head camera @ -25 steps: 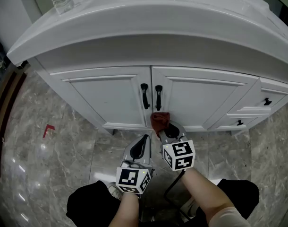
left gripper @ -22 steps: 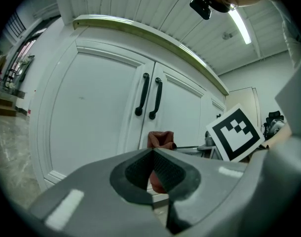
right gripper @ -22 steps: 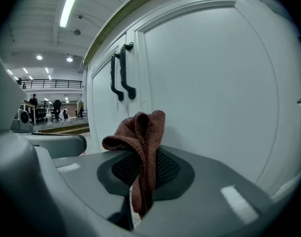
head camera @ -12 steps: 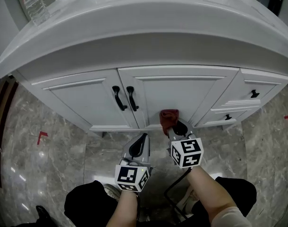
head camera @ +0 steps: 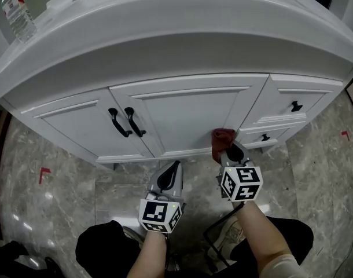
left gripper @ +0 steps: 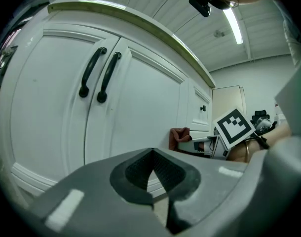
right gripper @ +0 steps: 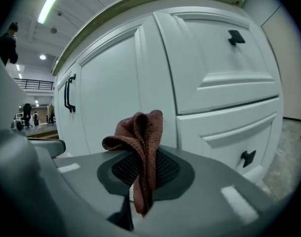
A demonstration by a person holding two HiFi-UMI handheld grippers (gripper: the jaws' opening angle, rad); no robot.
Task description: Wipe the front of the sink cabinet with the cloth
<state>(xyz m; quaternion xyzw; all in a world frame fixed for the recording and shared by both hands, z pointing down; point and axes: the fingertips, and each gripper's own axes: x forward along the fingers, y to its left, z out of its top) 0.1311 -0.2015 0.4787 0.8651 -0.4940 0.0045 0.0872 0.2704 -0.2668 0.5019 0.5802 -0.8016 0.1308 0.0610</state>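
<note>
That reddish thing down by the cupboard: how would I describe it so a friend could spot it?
Start at the white sink cabinet and go down to the lower right corner of its right-hand door, beside the drawers. There the right gripper has its jaws shut on a crumpled cloth. It is the only rust-brown, soft thing there; all around is white panel and black handles.

A washroom-style corner set inside a big open hall.

There's a white sink cabinet [head camera: 182, 112] with black door handles [head camera: 126, 122] and side drawers [head camera: 292, 100] under a curved white counter [head camera: 165, 33], on glossy grey marble floor [head camera: 66, 184]. Beyond it are a slatted ceiling with a strip light [left gripper: 234, 26], a balcony railing [right gripper: 39, 84] and distant figures [right gripper: 27, 110].
</note>
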